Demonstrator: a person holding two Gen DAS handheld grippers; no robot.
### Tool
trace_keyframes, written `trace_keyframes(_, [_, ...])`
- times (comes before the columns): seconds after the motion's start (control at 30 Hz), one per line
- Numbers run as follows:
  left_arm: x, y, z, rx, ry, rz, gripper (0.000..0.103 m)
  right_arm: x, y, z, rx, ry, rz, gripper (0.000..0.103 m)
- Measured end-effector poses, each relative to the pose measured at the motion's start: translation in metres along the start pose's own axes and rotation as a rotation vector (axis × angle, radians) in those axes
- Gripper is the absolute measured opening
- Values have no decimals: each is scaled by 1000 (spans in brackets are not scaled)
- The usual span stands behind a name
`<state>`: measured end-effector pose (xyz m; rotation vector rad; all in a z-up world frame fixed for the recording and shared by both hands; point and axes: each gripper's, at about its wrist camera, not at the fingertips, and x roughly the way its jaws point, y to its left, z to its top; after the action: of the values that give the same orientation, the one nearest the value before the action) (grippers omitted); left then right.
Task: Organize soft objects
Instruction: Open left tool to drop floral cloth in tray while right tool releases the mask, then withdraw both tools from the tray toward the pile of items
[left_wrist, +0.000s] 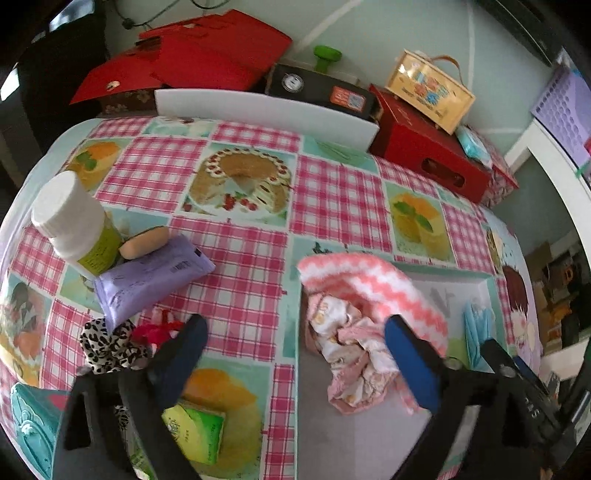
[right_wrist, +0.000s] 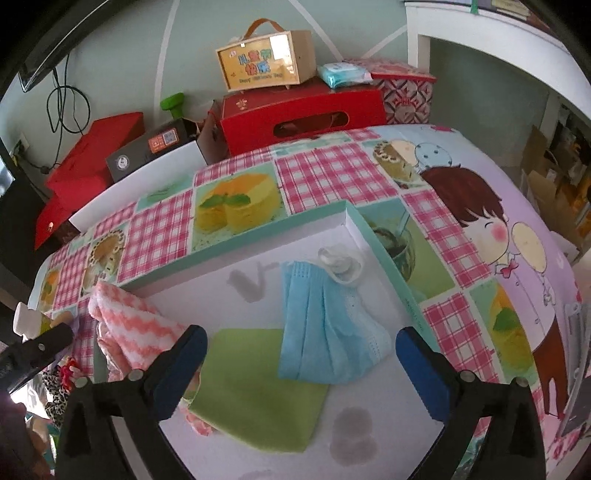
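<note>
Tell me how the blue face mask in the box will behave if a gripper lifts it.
The blue face mask lies pleated and rumpled, so it will probably flop and sag. It looks thin, likely very light. Its white ear loops trail loosely and may snag.

Ahead of the right claw (right_wrist: 301, 363), the tray (right_wrist: 384, 254) holds one blue mask (right_wrist: 325, 325), one green cloth (right_wrist: 255, 387) and one pink zigzag towel (right_wrist: 136, 325). Left of the left claw (left_wrist: 295, 354): one white bottle (left_wrist: 74, 221), one purple tube (left_wrist: 147, 277), one leopard scrunchie (left_wrist: 107, 343).
</note>
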<state>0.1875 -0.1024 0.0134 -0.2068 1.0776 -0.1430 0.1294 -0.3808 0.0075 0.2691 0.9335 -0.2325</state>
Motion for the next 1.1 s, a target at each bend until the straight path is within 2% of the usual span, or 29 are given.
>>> trace_keyframes(0.27, [1,7,1,-36,-9,17,99,2,-1,1,14,9,2,103])
trace_keyframes(0.77, [1,12,1,-27,15,33,99,2,-5,1,33,29,-27,103])
trace_keyframes(1.1, [-4,13,4,31,19,45,99,-23,28,0,-122,-9,-86,103])
